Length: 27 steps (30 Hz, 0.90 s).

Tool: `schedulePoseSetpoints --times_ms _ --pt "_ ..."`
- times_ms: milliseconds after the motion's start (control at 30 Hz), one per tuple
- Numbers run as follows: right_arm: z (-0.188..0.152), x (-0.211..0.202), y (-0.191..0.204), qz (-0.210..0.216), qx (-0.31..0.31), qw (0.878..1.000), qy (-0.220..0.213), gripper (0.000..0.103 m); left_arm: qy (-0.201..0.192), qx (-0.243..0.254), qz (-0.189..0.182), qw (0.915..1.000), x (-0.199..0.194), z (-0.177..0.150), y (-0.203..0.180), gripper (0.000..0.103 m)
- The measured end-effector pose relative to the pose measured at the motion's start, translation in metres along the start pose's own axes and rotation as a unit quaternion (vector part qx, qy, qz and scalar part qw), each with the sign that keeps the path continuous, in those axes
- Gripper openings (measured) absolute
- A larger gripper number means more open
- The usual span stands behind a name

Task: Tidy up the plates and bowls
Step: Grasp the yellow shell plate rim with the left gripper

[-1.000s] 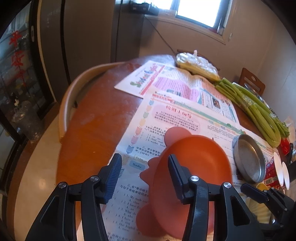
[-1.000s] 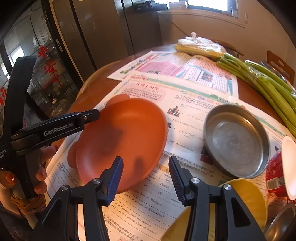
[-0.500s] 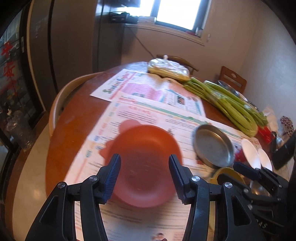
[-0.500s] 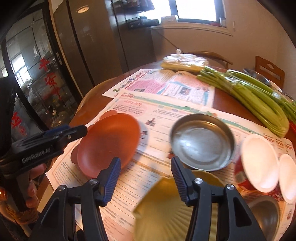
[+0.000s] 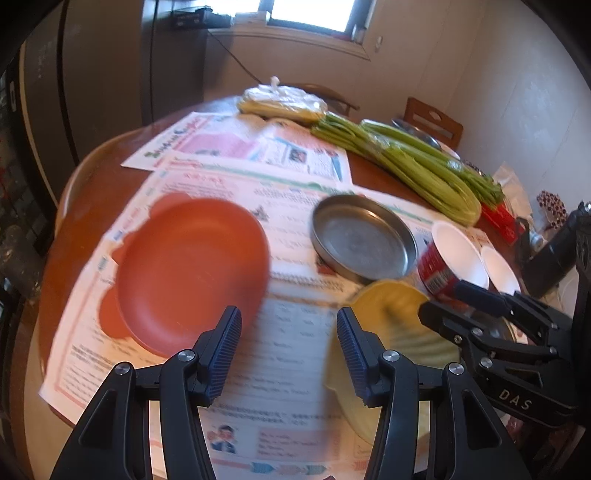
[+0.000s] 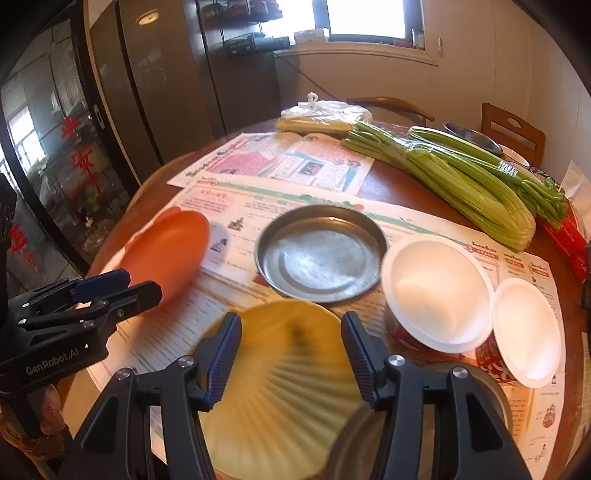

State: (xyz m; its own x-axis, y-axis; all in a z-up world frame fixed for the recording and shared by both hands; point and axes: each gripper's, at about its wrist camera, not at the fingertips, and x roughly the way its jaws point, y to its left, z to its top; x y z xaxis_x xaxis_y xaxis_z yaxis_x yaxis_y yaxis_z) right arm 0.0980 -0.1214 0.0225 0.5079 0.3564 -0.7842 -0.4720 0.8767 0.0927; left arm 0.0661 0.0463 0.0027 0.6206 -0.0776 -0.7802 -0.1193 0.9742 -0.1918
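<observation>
A black right gripper (image 6: 291, 341) with blue ribbed pads, jaws apart, hangs over a blurred yellow ribbed bowl (image 6: 280, 387) on a newspaper-covered round wooden table (image 6: 402, 186). Beyond sits a round shallow metal dish (image 6: 320, 254). Right of it, two white-lidded red cups (image 6: 437, 291). At left, an orange plastic plate (image 6: 168, 251) near the black left gripper (image 6: 110, 288). Celery stalks (image 6: 454, 177) lie farther back.

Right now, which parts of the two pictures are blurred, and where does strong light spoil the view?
Left wrist view: the orange plate and yellow bowl are smeared by motion, while the metal dish is sharper. Right wrist view: the yellow bowl is blurred, the window is washed out white, and the straight walls bend near the edges.
</observation>
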Motion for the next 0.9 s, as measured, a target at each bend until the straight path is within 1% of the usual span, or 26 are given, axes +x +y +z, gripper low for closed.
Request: schedulePoseSetpoints --times_ms 200,433,500,600,667,767,833,900 --pt "-0.006 0.015 -0.010 0.007 -0.011 0.999 0.033 0.056 0.032 0.006 0.001 0.9995 0.016 -0.017 -0.014 0.055" --pt "-0.005 0.033 -0.015 -0.009 -0.024 0.998 0.055 0.056 0.063 0.011 -0.001 0.9980 0.029 -0.034 -0.026 0.055" --pt "-0.005 0.039 -0.016 -0.014 -0.027 0.998 0.064 0.056 0.064 0.014 -0.002 0.9979 0.031 -0.037 -0.030 0.055" --pt "-0.005 0.045 -0.017 -0.015 -0.029 0.997 0.071 0.056 0.076 0.029 0.009 0.9967 0.038 -0.039 -0.037 0.055" --pt "-0.005 0.048 -0.018 -0.017 -0.028 0.997 0.075 0.056 0.082 0.033 0.007 0.9961 0.041 -0.041 -0.039 0.055" --pt "-0.005 0.050 -0.017 -0.021 -0.035 0.996 0.077 0.056 0.082 0.040 0.009 0.9958 0.043 -0.042 -0.042 0.055" --pt "-0.006 0.051 -0.015 -0.023 -0.042 0.996 0.080 0.056 0.082 0.041 0.007 0.9957 0.043 -0.042 -0.042 0.051" --pt "-0.006 0.052 -0.013 -0.024 -0.048 0.995 0.084 0.056 0.081 0.042 0.009 0.9958 0.044 -0.040 -0.042 0.042"
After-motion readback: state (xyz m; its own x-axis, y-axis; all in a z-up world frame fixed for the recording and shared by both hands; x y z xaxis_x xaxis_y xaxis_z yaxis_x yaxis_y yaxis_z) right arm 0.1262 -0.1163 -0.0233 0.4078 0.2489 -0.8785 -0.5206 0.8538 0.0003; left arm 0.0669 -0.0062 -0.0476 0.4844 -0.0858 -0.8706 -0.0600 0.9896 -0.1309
